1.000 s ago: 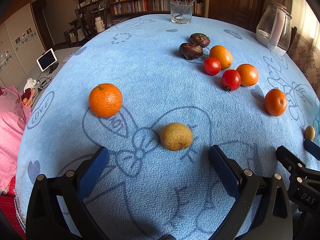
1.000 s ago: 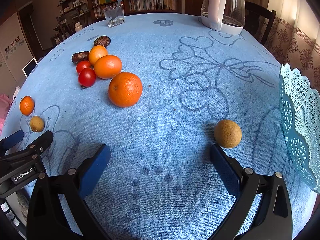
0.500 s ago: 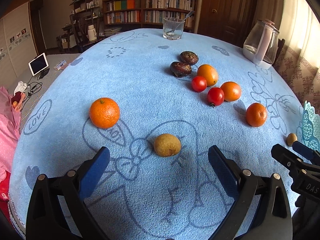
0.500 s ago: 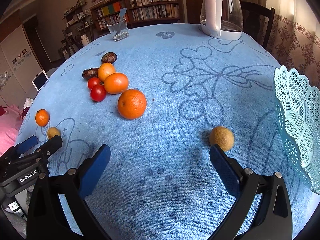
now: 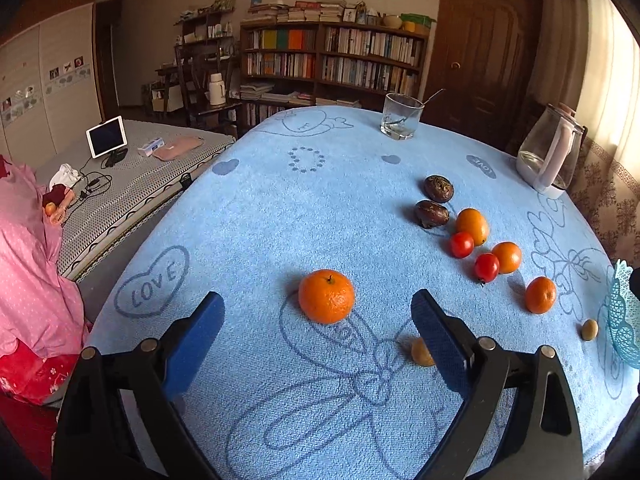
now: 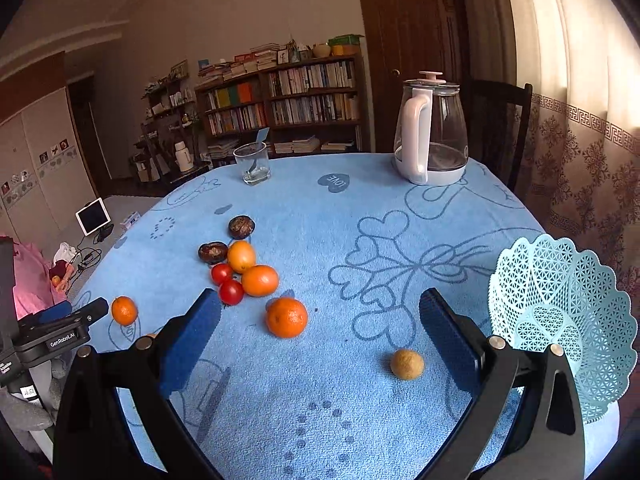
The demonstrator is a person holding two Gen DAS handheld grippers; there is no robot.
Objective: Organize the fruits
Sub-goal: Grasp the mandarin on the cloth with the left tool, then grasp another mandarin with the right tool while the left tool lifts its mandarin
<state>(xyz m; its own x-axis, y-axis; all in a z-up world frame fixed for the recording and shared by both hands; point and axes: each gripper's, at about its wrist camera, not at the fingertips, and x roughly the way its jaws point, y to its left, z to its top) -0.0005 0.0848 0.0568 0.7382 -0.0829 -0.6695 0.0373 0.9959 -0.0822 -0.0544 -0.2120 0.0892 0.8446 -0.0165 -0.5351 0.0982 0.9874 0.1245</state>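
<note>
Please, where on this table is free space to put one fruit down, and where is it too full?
Free: the blue cloth between the kettle, the basket and the big orange; also between the glass and the "LOVE" heart. Crowded: around the tomatoes and dark fruits.

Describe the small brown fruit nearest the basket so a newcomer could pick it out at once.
Start at the pale blue lattice basket at the right edge of the blue tablecloth. Just left of its base lies one small round brownish fruit, alone on the cloth. Unlike the glossy orange tangerine further left, it is dull, tan and much smaller.
</note>
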